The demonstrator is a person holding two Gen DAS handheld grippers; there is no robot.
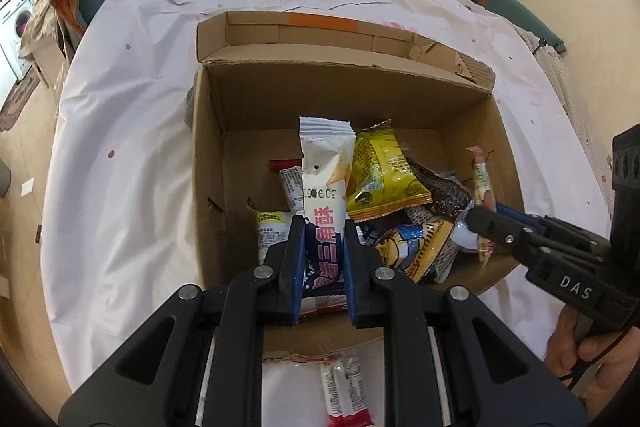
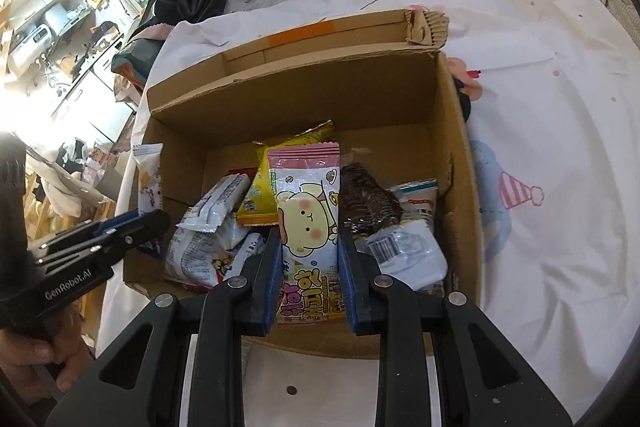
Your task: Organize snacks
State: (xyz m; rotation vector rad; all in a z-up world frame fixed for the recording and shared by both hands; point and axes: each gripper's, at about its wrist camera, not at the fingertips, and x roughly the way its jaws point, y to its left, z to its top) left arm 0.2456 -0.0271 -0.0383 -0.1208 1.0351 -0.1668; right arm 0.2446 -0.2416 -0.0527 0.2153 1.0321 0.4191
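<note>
In the left wrist view, the left gripper (image 1: 322, 259) sits at lower centre, its black jaws with blue pads clamped narrow on a slim white and dark-blue snack packet with pink lettering (image 1: 325, 195) that stands upright over the open brown cardboard box (image 1: 208, 163). Inside the box lie a yellow crinkled snack bag (image 1: 380, 175) and a dark brown wrapped bar (image 1: 440, 193). The right gripper (image 1: 486, 223) enters from the right edge. One small white and red packet (image 1: 344, 393) lies outside the box on the white sheet at bottom centre.

In the right wrist view, the right gripper (image 2: 308, 279) pinches a pink-topped packet printed with a yellow cartoon animal (image 2: 308, 211) above the box's near wall.

Both packets look poised for dropping in; next, each hand should lower and release over a free patch of the box floor.
</note>
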